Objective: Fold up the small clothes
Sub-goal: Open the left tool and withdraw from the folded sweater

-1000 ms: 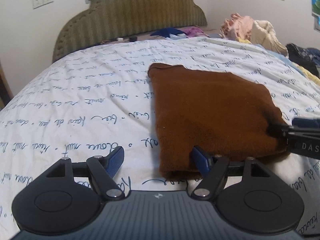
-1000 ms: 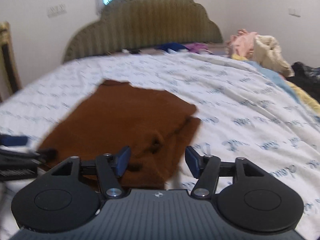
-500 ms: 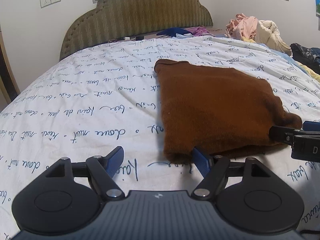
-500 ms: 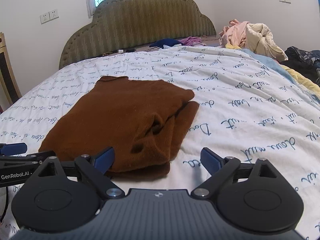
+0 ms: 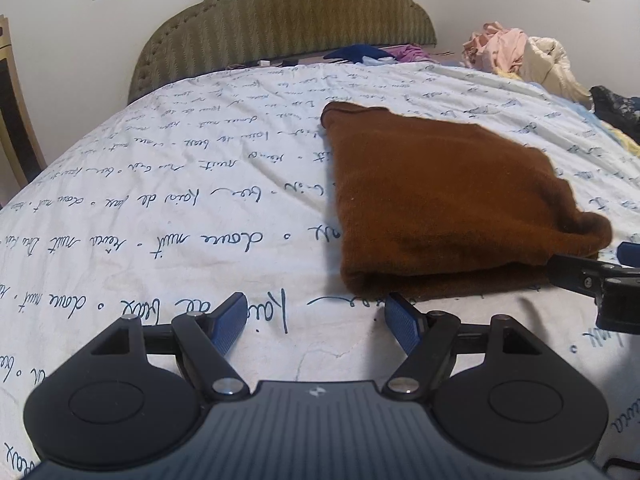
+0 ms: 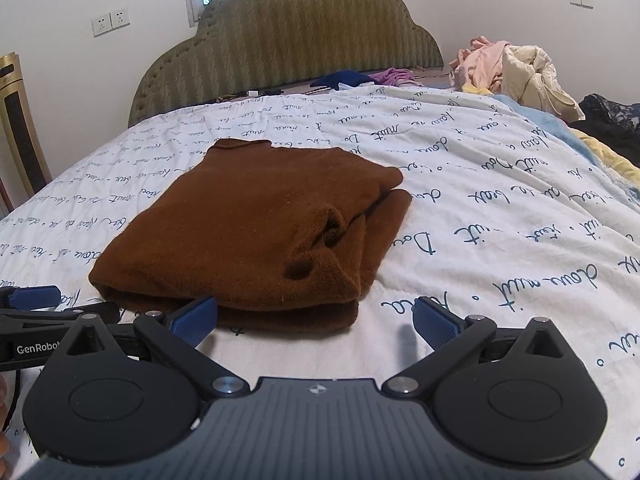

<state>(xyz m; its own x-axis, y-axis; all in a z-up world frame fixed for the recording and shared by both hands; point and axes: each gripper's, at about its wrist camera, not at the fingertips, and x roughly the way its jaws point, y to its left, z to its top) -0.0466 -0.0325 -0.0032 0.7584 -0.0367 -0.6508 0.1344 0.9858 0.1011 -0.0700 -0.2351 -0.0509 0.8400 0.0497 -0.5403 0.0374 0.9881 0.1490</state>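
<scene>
A brown knitted garment lies folded on the white bedspread; it also shows in the right wrist view, with a sleeve cuff tucked at its right side. My left gripper is open and empty, just short of the garment's near left corner. My right gripper is open and empty, just short of the garment's near edge. The right gripper also shows at the right edge of the left wrist view. The left gripper shows at the left edge of the right wrist view.
The bedspread with blue handwriting print covers the bed. A green padded headboard stands at the back. A pile of loose clothes lies at the far right, with dark clothing beside it. A gold-framed object stands at left.
Both grippers have drawn back from the garment's near edge, off the cloth. The right gripper's jaws have opened wider. The garment lies still, folded.
</scene>
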